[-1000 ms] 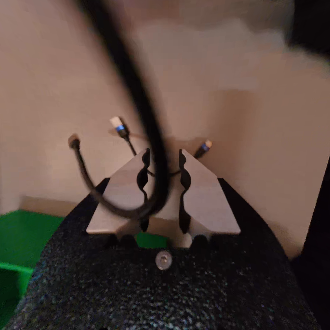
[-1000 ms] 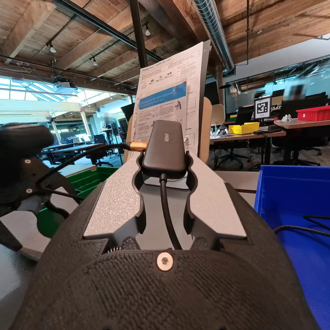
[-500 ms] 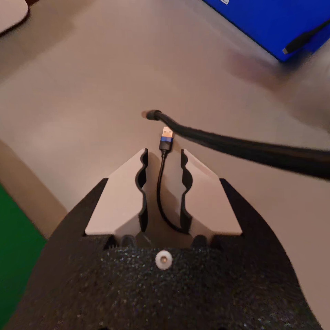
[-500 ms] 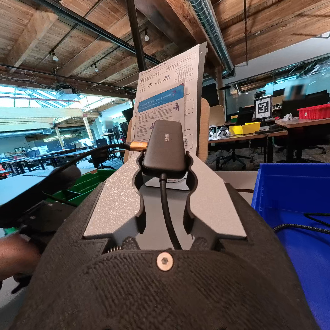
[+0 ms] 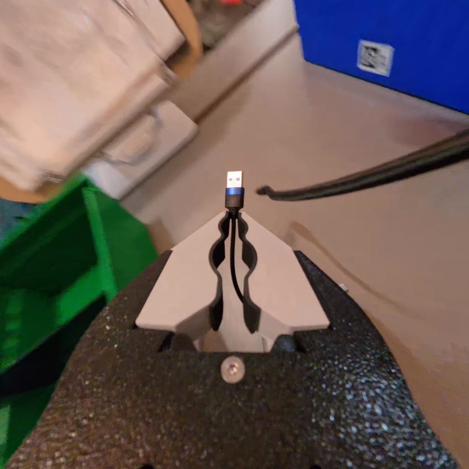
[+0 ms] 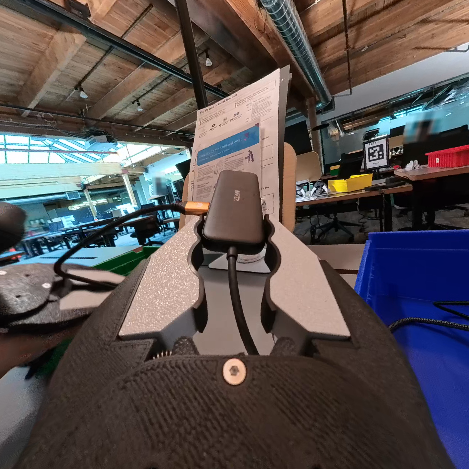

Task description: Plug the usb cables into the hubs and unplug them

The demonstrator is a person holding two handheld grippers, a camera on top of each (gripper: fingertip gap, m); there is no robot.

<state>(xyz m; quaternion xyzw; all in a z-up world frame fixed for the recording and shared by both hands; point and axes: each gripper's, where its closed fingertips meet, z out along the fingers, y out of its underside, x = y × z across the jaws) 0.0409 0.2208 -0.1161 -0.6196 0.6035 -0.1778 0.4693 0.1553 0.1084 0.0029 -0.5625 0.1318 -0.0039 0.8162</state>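
Hub (image 6: 234, 203) held above grey tabletop (image 5: 317, 142), wood-beamed ceiling (image 6: 76, 50) overhead.

Left gripper (image 5: 234, 218) closed on thin black USB cable (image 5: 234, 256) just behind plug, fingers (image 5: 193, 269) pinching near tips. USB-A plug (image 5: 234, 189), silver tip with blue ring, sticking straight out past fingertips, above beige desk (image 5: 330, 142). Thicker black cable (image 5: 368, 179) entering from right, its end just right of plug, apart from it. Green bin (image 5: 50, 258) at left, blue bin (image 5: 380, 33) top right with white sticker. Blurred white stand and papers (image 5: 83, 76) top left.
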